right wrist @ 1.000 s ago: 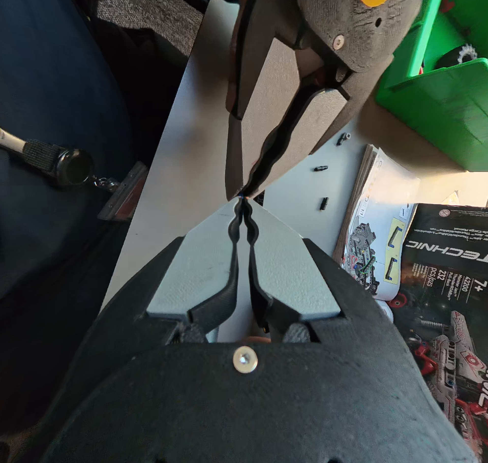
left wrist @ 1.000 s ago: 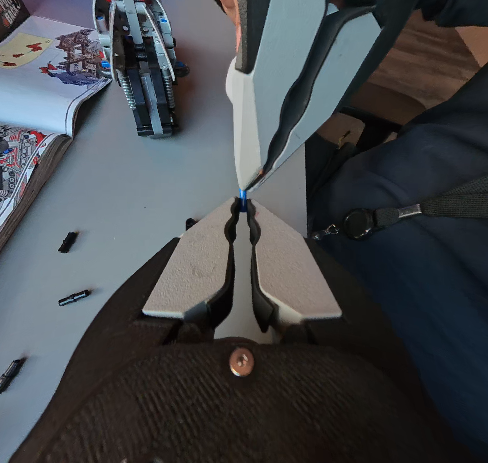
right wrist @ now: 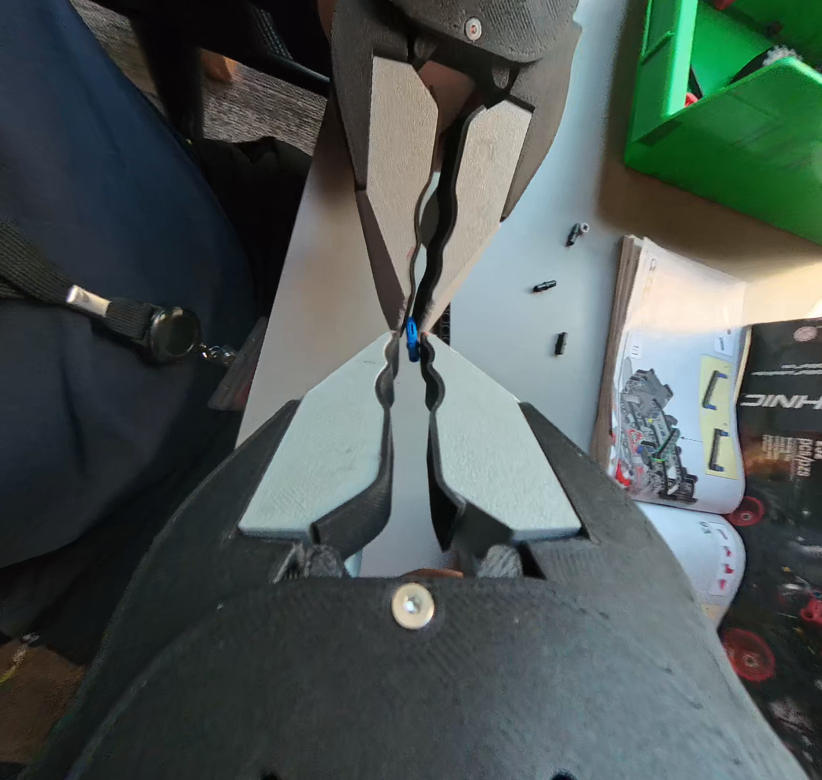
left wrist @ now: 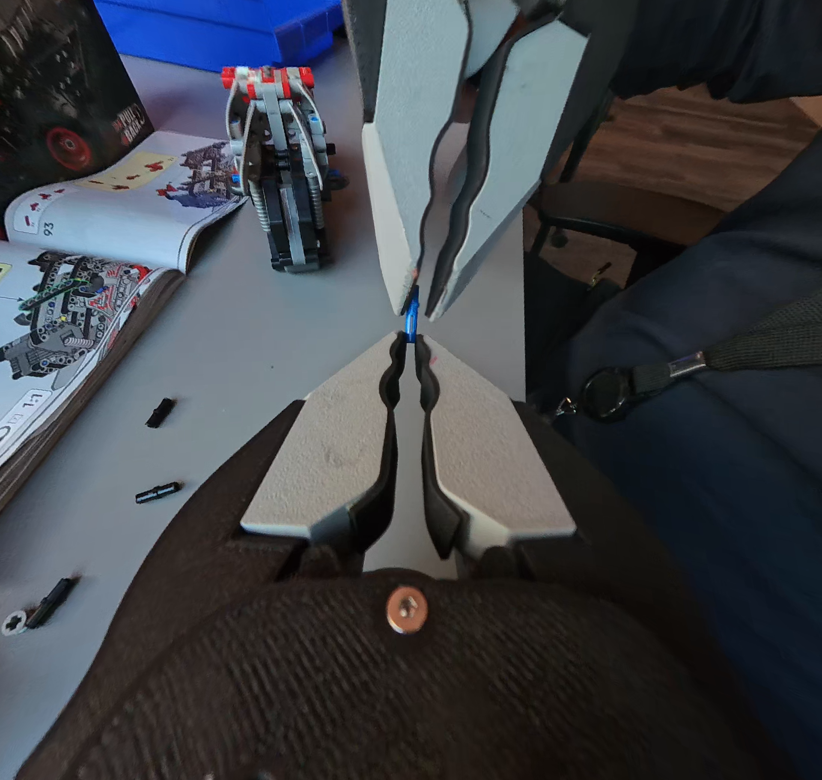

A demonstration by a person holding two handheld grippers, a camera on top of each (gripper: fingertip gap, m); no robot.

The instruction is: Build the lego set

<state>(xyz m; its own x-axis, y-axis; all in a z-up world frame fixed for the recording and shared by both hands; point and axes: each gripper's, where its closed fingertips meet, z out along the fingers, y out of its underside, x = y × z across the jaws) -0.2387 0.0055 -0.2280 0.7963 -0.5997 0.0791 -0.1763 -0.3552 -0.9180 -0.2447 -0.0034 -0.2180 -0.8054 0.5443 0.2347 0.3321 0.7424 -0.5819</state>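
Observation:
A small blue lego pin hangs in the air between the two grippers, which meet tip to tip above the grey table. My left gripper is shut on the pin's near end. My right gripper has its jaws slightly apart around the pin's other end; in the left wrist view it comes down from above with the pin leaning on one finger. The left gripper also shows in the right wrist view, pinched on the pin. The partly built grey, black and red lego model stands on the table behind.
An open instruction booklet and the set's box lie left, with a blue bin behind. Loose black pins lie on the table. A green bin stands far right. The table edge and a person's lap are right. My left and right fingertips are right by each other.
My right gripper's jaws have parted from the blue pin, which stays in my left gripper. Both grippers have tilted, so the model and blue bin sit lower in view.

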